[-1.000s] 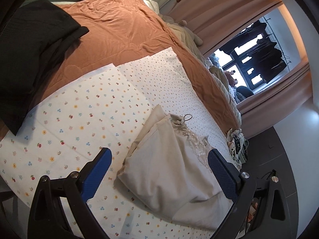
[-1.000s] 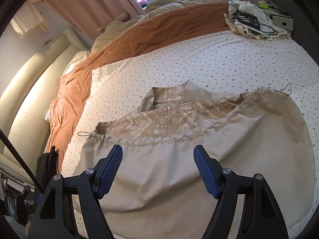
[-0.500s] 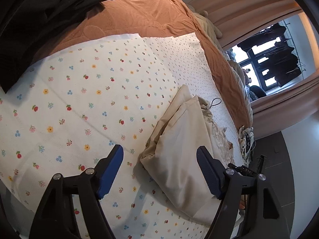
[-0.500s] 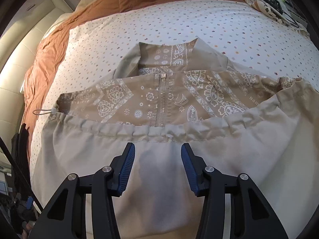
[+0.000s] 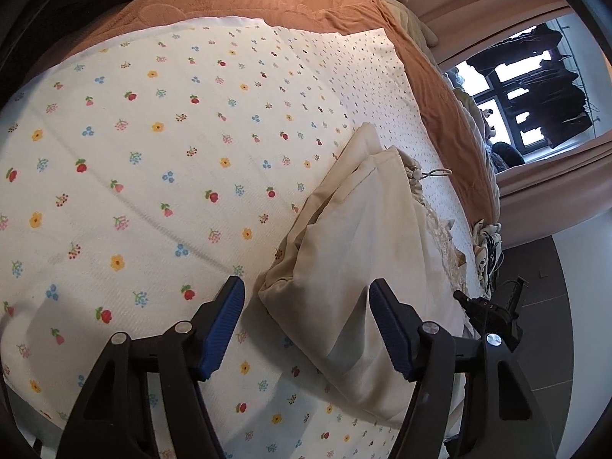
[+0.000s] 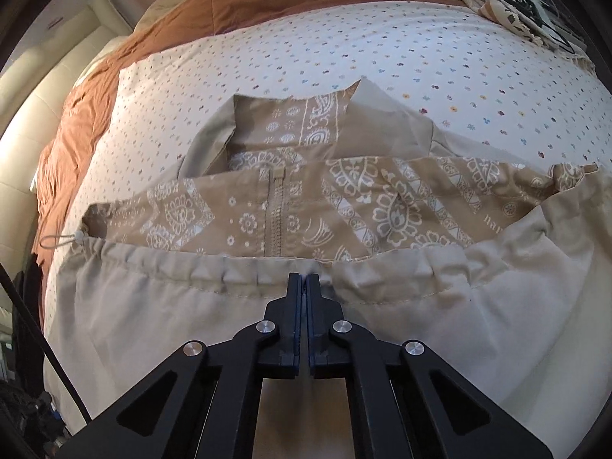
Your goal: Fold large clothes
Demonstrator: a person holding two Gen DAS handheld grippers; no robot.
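The right hand-held gripper [image 6: 305, 283] is clenched on the gathered hem of the jacket [image 6: 344, 210] ahead, for folding. The left hand-held gripper [image 5: 306, 329], closing, straddles its untouched corner on the bed [image 5: 134, 153].

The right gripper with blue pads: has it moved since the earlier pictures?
Yes. The right gripper has come forward and down to the gathered drawstring hem of the beige jacket on the dotted white bedsheet, and its jaws have shut on that hem.

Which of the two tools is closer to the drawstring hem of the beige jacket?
Right. The right tool is shut at the hem; the left tool, closing, straddles the jacket's folded corner, away from it.
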